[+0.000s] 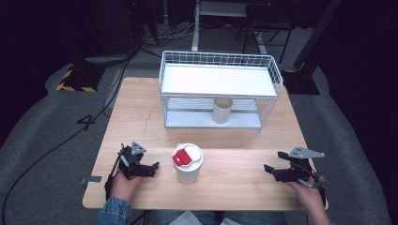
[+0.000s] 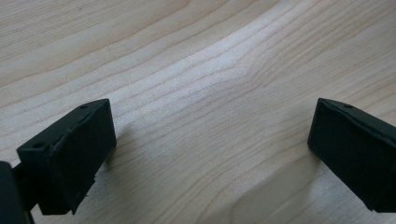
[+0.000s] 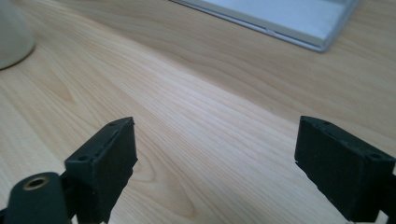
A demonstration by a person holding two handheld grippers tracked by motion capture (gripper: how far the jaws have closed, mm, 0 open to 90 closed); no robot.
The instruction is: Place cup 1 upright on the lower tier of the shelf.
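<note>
A white paper cup (image 1: pixel 187 165) with a white lid and a red tab stands upright near the front middle of the wooden table (image 1: pixel 141 108). My left gripper (image 1: pixel 153 168) rests on the table just left of this cup, open, with bare wood between its jaws (image 2: pixel 210 140). My right gripper (image 1: pixel 272 169) lies at the front right, also open and holding nothing (image 3: pixel 215 154). The cup's base (image 3: pixel 11 35) shows at the upper left of the right gripper view. A second, lidless cup (image 1: pixel 222 110) stands on the lower shelf of a white wire rack (image 1: pixel 220 89).
The wire rack takes up the back half of the table, and its bottom tray edge (image 3: pixel 280 23) shows ahead of the right gripper. Cables (image 1: pixel 61 140) and stand bases (image 1: pixel 77 77) lie on the grey floor to the left and behind.
</note>
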